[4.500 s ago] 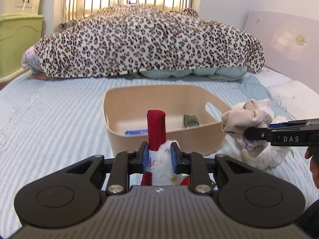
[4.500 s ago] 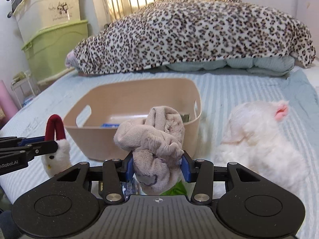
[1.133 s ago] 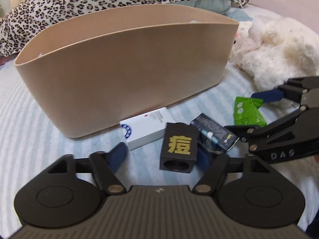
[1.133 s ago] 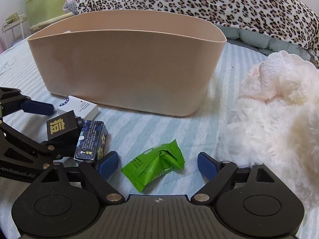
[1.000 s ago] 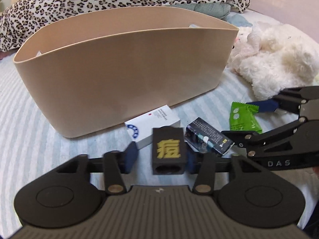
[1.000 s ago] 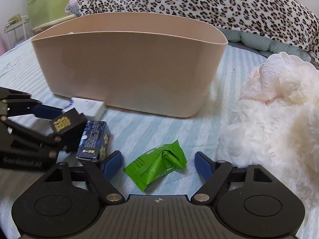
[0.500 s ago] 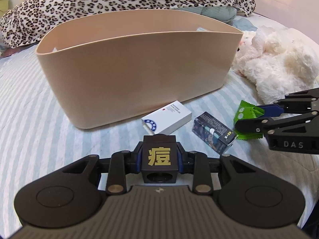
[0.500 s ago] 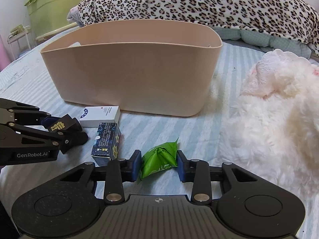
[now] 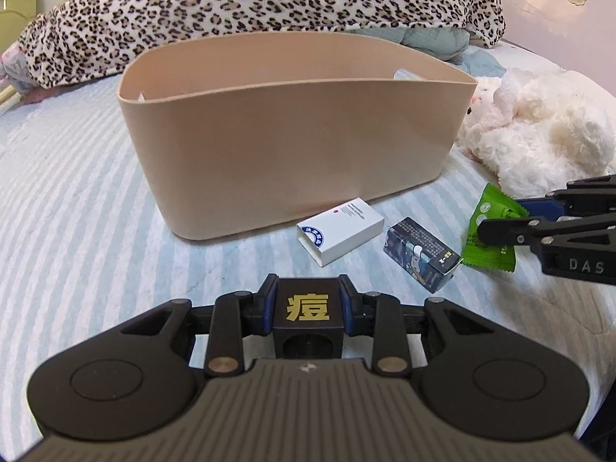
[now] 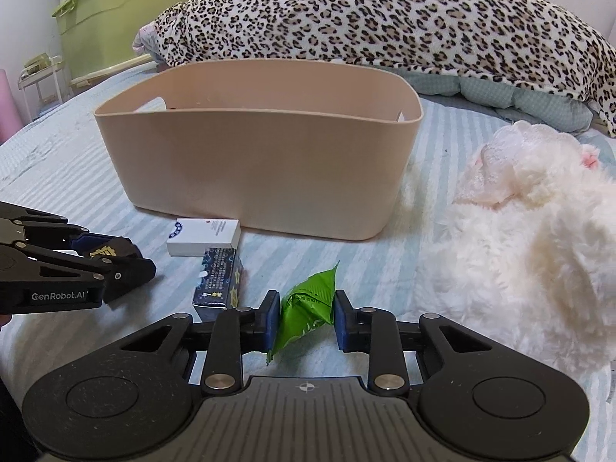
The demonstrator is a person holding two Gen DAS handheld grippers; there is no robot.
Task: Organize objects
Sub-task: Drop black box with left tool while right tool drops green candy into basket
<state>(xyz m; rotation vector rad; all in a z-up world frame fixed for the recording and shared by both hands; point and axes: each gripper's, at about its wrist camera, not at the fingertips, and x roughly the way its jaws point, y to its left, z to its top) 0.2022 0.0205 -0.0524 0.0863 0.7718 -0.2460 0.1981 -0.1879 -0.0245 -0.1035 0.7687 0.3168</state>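
Left gripper [image 9: 307,308]: you have it clamped on the black cube [image 9: 307,317], pads pressed to both sides, the gold character facing up. You hold it above the striped sheet [image 9: 77,192], short of the bin.
Right gripper [image 10: 302,315]: you have it closed on the green packet [image 10: 306,313], which crumples between the pads. In the left view the packet sits at the tips on the right edge, lifted off the sheet.
Bin [image 9: 292,142]: the beige bin stands on the sheet ahead of both your grippers, open side up. You cannot see its contents from this low angle, beyond a pale scrap at the far right rim.
White box [image 9: 340,225]: it lies flat on the sheet just in front of the bin's near wall, close to it.
Dark box [image 9: 421,254]: it lies on the sheet just beside the white box, nearer to you, between your two grippers.
Plush [image 10: 519,238]: the white toy lies to the right of the bin, near your right gripper.
Blanket [image 10: 385,15]: the leopard one is heaped behind the bin.
Green crate [image 10: 115,23]: it stands far left, off the bed.
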